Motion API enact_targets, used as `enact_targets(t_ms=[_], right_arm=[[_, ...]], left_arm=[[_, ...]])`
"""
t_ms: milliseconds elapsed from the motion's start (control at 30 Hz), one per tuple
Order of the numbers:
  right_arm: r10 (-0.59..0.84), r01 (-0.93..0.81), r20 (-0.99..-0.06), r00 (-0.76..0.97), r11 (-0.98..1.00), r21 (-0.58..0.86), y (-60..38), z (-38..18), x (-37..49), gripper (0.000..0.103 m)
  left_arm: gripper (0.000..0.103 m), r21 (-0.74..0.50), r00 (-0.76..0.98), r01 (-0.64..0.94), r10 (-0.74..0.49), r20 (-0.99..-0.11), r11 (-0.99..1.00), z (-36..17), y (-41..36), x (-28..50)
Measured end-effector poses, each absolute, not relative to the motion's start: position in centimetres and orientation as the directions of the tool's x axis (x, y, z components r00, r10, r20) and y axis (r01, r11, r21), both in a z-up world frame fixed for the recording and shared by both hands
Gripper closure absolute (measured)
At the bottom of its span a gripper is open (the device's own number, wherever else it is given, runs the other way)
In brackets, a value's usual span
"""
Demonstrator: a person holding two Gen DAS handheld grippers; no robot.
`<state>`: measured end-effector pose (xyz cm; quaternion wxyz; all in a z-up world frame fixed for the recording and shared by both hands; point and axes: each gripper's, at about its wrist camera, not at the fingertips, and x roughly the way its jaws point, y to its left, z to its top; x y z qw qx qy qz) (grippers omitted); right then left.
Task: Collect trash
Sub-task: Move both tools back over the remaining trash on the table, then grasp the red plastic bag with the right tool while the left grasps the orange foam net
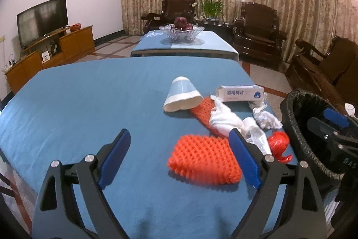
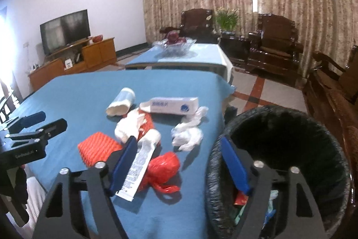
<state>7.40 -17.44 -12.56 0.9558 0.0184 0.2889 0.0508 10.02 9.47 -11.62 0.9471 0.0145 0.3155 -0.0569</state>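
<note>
Orange foam netting (image 1: 204, 160) sits near the table edge, between the left gripper's (image 1: 179, 156) wide-open blue pads and not yet touched. Springy mesh like that could squirt out or skid on the blue tablecloth (image 1: 89, 104) if pinched off-centre. The right gripper (image 2: 179, 162) is spread wide too, holding nothing, straddling the rim of the black-lined bin (image 2: 279, 127); it might snag the liner, and the clear wrapper (image 2: 138, 169) looks easy to knock floorward.

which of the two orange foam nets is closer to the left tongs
The flat orange foam net lying by itself, just ahead of the open left tongs. The other net lies farther back, partly covered by white tissue.
</note>
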Motion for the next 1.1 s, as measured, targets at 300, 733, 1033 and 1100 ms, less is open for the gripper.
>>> enact_targets(t_ms=[300,733,1033,1100], right_arm=[[0.143,-0.126,-0.627,0.766,0.989,0.072,-16.0,-16.5,8.6,0.052],[0.207,-0.172,-0.671,0.712,0.978,0.118,-16.2,-18.1,9.3,0.082],[0.199,-0.155,-0.654,0.73,0.98,0.125,-17.2,-16.8,9.0,0.086],[0.197,-0.158,-0.657,0.728,0.98,0.12,-17.2,-16.8,8.9,0.086]], left_arm=[[0.018,-0.004,0.782,0.112,-0.091,-0.617,0.994,-12.9,9.6,9.9],[0.018,-0.016,0.746,0.119,-0.1,-0.658,0.993,-14.8,9.3,10.1],[0.018,-0.049,0.703,0.126,-0.125,-0.7,0.991,-17.1,8.1,11.3],[0.018,-0.062,0.686,0.124,-0.131,-0.716,0.99,-17.8,8.0,11.8]])
